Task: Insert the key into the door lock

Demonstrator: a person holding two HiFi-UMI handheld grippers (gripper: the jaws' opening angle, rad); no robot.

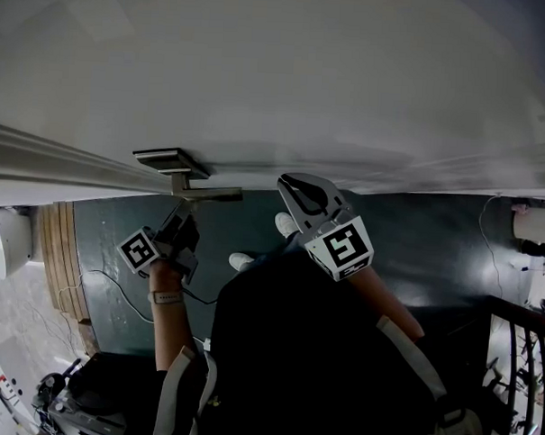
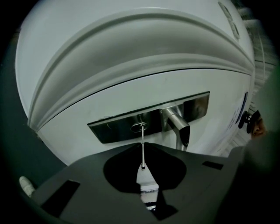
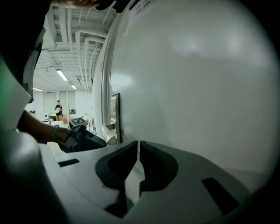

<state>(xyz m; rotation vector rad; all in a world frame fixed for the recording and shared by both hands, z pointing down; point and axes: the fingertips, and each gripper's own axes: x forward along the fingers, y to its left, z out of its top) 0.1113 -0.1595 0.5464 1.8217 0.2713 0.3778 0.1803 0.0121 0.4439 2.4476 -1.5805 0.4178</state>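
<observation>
Left gripper view, centre of frame: the key (image 2: 143, 135) is clamped in the left gripper (image 2: 143, 146), its tip set at the lock (image 2: 139, 127); insertion is judged barely begun; a straight, aligned push is called for; the right gripper (image 3: 138, 146) is closed, empty.

Key at the lock, straight ahead of the left gripper

The key (image 2: 143, 151) sits clamped between the jaws of the left gripper (image 1: 180, 224) and runs forward, its tip at the keyhole (image 2: 139, 127) in the lock plate (image 2: 114, 130) on the door (image 2: 131, 61). On the same plate, just right of the keyhole, the handle (image 2: 178, 124) juts toward the gripper. The right gripper (image 1: 301, 193) is right of the left one, beyond the handle's end, jaws together on nothing, the door face ahead of it.
</observation>
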